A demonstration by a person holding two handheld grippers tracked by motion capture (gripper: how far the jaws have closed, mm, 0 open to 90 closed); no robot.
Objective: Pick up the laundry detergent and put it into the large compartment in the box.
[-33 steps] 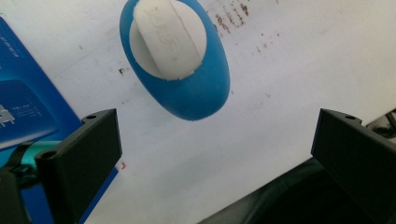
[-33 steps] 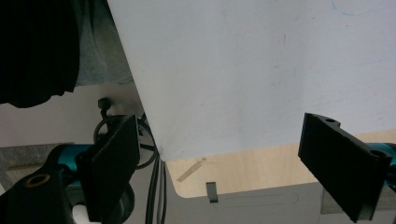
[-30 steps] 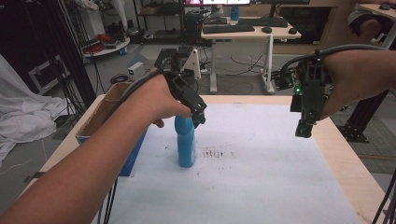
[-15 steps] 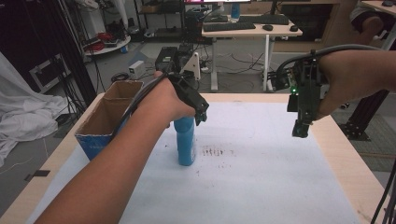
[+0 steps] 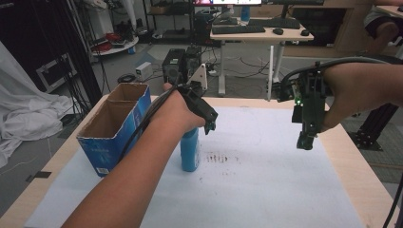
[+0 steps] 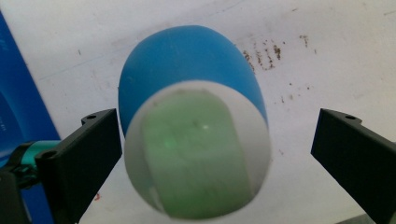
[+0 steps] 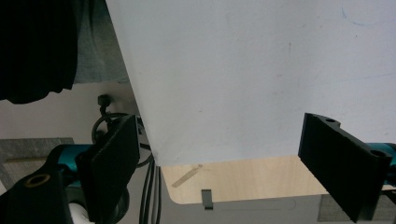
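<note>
1. Since a second ago the left gripper (image 5: 209, 124) has stayed above the bottle (image 5: 190, 149) while the forearm has swung in from the left edge; the right gripper (image 5: 305, 140) has sunk slightly and the box (image 5: 116, 126) now stands clear of the arm.
2. The box sits at the left of the surface (image 5: 266, 190), open side up, just beside the bottle.
3. The bottle stands upright near the middle of the surface, its pale cap (image 6: 198, 151) facing the left gripper view. The jaws are apart, one on each side, not yet touching it.
4. Judging from this, the step is a grasp: lower squarely, centre the cap between the jaws, then close gently so the bottle doesn't tip.
5. The right gripper hangs open over the surface's right side, well apart.
</note>
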